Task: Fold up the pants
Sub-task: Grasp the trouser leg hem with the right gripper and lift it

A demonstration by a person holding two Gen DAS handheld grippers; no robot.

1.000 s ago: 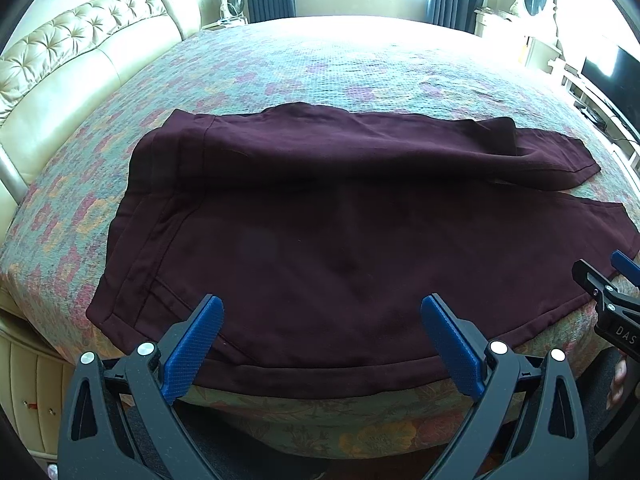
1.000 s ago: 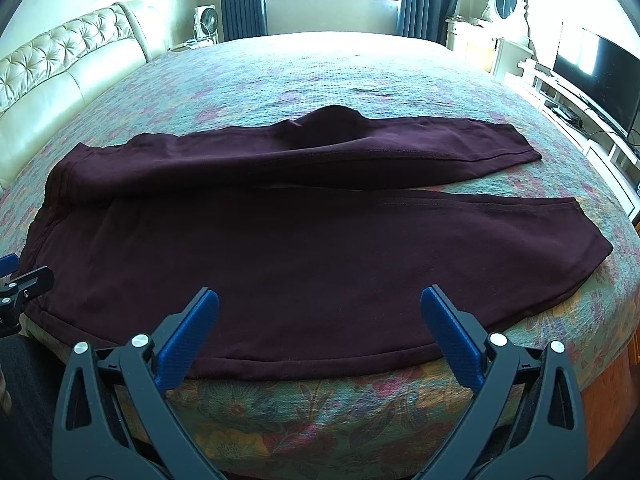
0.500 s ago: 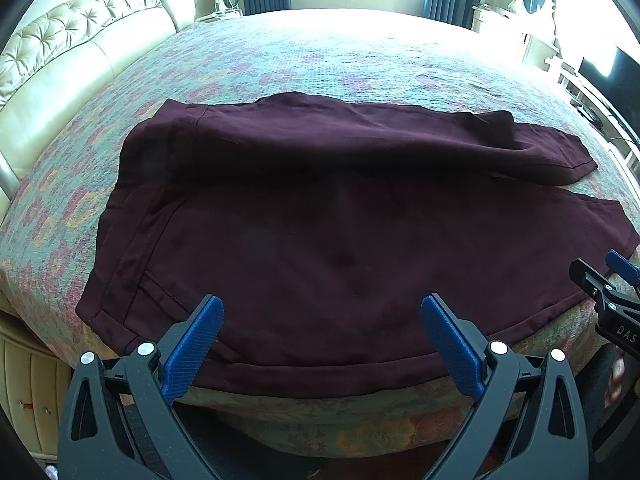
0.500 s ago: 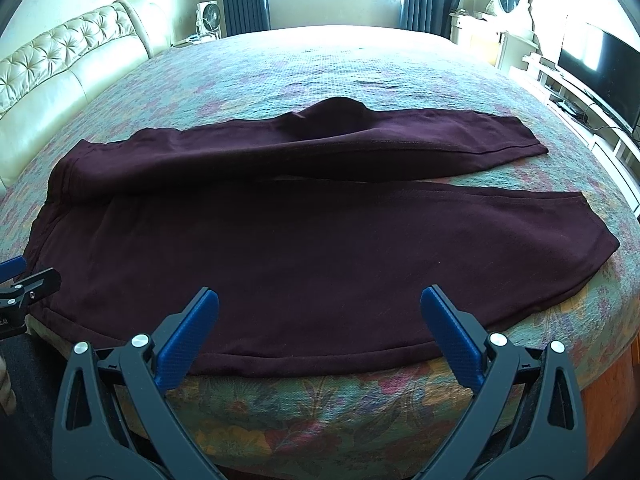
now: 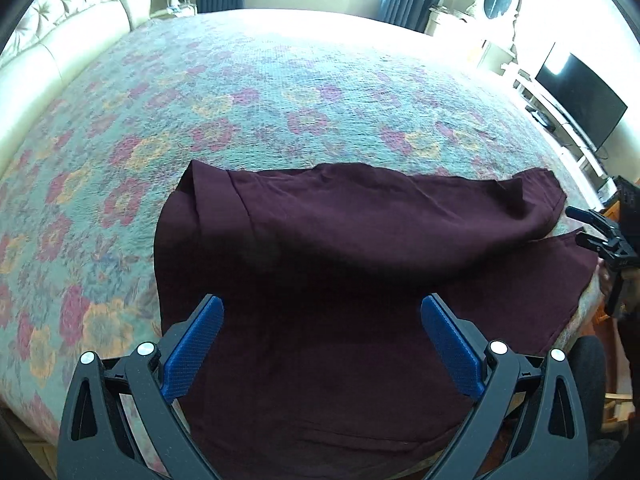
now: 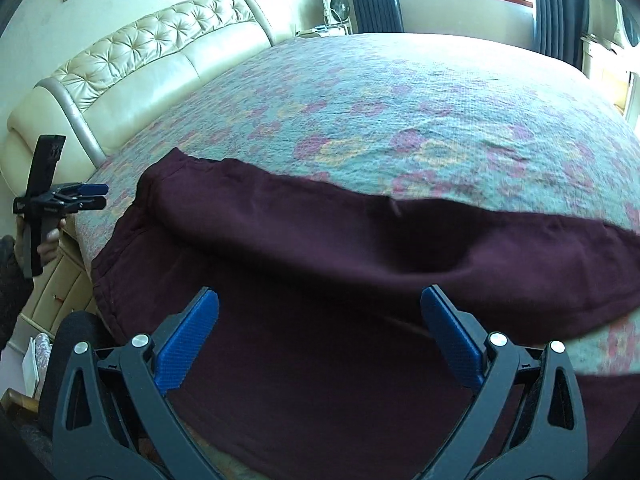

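One pair of maroon pants (image 5: pixel 340 264) is laid on the bed (image 5: pixel 280 92) at its near edge — long axis sideways, waistband toward the headboard (image 6: pixel 132 64). Two legs are counted, the far one bunched. Two grippers — left (image 5: pixel 322 340) and right (image 6: pixel 320 336) — are held wide apart above the near leg, gripping nothing.

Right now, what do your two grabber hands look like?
Both look alike. The left gripper and right gripper have black plastic frames with triangle holes, silver round bolts, and bright blue bumpy finger pads. No cables show.
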